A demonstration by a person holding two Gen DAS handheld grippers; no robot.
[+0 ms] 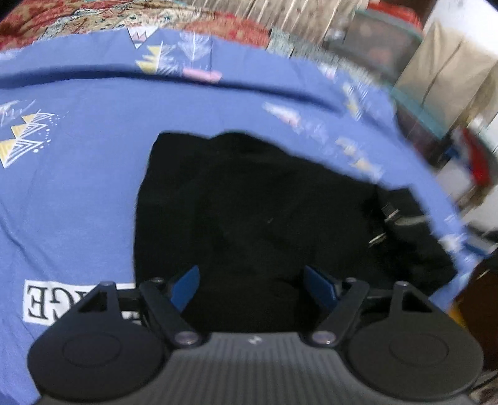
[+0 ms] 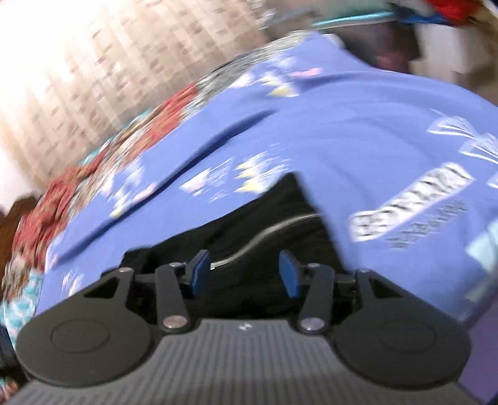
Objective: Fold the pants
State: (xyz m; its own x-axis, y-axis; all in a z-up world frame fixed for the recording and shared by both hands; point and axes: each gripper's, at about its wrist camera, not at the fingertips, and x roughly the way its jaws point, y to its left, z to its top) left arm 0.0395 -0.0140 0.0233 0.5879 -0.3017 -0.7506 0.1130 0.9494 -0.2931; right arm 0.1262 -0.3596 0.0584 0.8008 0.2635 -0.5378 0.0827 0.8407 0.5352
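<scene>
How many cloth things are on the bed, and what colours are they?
Black: 1, the pants
Blue: 1, the printed sheet under them
Red and teal patterned: 1, the bedspread beneath the sheet
Total: 3

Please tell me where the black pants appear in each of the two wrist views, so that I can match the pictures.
Left wrist view: the black pants fill the centre, ahead of the open left gripper.
Right wrist view: they lie low in the centre, partly behind the open right gripper.
Shared landmark: the blue printed sheet under them.
</scene>
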